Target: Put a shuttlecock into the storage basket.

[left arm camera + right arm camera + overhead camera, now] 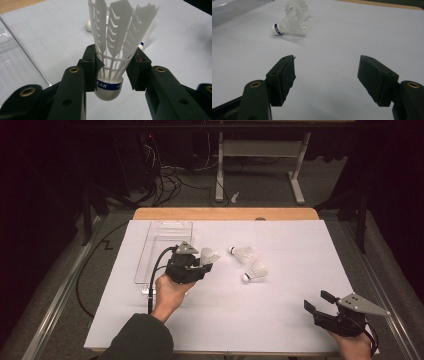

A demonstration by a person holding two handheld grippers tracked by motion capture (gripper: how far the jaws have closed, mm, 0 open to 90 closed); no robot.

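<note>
Our left tool (113,75) grips a shuttle (113,50) w/ both pads pressed on the skirt base just above the blue band, cork down, feathers up. From the high view, that left tool (200,265) holds the shuttle (208,256) above the desk (280,320), just right of the clear tray (150,255) near the desk's left-centre.

Our right tool (327,75) stands open, nothing btwn its jaws; in the high view the right tool (320,307) sits low by the near right corner of the desk, close to the front edge.

Two more shuttles lie on their sides mid-desk: one (242,253) farther back, one (255,271) nearer us, just beside each other. Wide bare sheet runs btwn them and the right tool, and along the desk's right side to the far wooden edge (225,213).

The left tool view gives us the grip close up and the printed band; behind the feathers we glimpse a cork (88,25) on the sheet. The right tool view shows the lying pair (292,20) from desk level, corks pointing left. The high view alone gives the tray's outline and both hands at once.
</note>
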